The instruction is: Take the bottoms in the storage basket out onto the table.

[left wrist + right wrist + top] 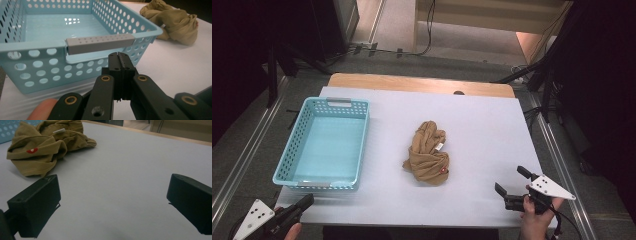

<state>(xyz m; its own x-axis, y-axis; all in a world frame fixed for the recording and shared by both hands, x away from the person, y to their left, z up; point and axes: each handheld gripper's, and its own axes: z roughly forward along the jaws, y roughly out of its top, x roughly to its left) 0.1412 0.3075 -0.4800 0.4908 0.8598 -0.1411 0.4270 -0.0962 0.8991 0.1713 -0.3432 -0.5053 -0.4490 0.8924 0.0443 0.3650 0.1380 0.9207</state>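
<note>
Across a white sheet laid over a wooden table [422, 82], with grey carpet, floor rails and cables around it in a dim room, a crumpled tan garment [428, 152] lies near the middle and a light blue perforated basket [294, 145] stands to its left. Low at the near-left corner, the left gripper [118, 56] has its jaws pressed together on nothing, their tips just short of the basket's grey handle [100, 43]. At the near-right edge the right gripper [511, 181] rests with jaws spread wide and empty, well apart from the garment.
</note>
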